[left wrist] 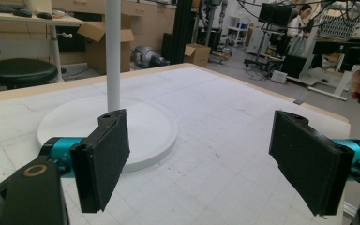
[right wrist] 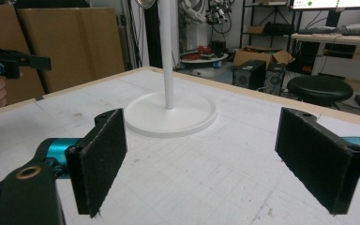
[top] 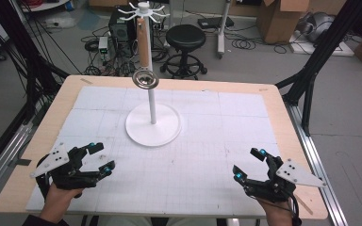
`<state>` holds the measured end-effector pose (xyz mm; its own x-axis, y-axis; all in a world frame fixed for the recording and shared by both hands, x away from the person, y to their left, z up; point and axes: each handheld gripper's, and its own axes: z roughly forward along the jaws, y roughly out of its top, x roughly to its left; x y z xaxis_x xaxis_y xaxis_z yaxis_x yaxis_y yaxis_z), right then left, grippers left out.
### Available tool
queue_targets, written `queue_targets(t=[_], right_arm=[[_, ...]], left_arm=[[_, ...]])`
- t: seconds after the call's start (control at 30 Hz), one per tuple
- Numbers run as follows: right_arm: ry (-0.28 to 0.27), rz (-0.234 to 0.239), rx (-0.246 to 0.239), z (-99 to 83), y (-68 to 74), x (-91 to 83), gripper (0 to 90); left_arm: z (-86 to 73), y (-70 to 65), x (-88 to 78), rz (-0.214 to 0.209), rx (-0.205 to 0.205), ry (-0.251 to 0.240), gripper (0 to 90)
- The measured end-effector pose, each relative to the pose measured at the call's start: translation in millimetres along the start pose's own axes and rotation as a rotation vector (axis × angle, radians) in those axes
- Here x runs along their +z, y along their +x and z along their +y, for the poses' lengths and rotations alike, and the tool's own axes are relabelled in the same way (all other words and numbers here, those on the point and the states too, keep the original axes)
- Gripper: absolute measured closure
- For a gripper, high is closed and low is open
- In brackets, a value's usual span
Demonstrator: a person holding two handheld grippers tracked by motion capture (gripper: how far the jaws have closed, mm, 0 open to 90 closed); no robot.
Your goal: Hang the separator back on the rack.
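Note:
A white stand (top: 152, 101) rises from a round white base (top: 153, 125) in the middle of the table, with hooks at its top (top: 143, 10) and a shiny metal strainer-like piece (top: 145, 79) hanging partway up. Its pole (left wrist: 113, 54) and base (left wrist: 136, 126) appear ahead of my left gripper (left wrist: 206, 159), which is open and empty. My left gripper (top: 101, 157) rests near the table's front left. My right gripper (top: 249, 164) sits at the front right, open and empty, facing the same pole (right wrist: 167, 51) and base (right wrist: 178, 115); its jaws (right wrist: 211, 159) stand wide apart.
A white gridded mat (top: 207, 141) covers the wooden table (top: 283, 101). Beyond the far edge stand a black stool (top: 185, 37), cardboard boxes (top: 283, 19) and cables on the floor. Black frame posts (top: 311, 80) flank the table.

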<state>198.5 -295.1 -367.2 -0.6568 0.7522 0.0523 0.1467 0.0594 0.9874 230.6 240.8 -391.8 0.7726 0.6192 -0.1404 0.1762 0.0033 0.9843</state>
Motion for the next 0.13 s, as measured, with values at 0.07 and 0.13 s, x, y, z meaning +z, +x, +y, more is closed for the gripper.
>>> queue_targets(t=[0.07, 0.13], right_arm=[[-0.003, -0.003, -0.003, 0.4, -0.1, -0.3, 16.1], [-0.001, -0.003, 0.004, 0.4, -0.4, -0.9, 16.1]], left_arm=[[-0.2, 0.0, 0.2, 0.0, -0.003, 0.0, 20.7], [-0.1, 0.6, -0.1, 0.0, -0.001, 0.001, 20.7]])
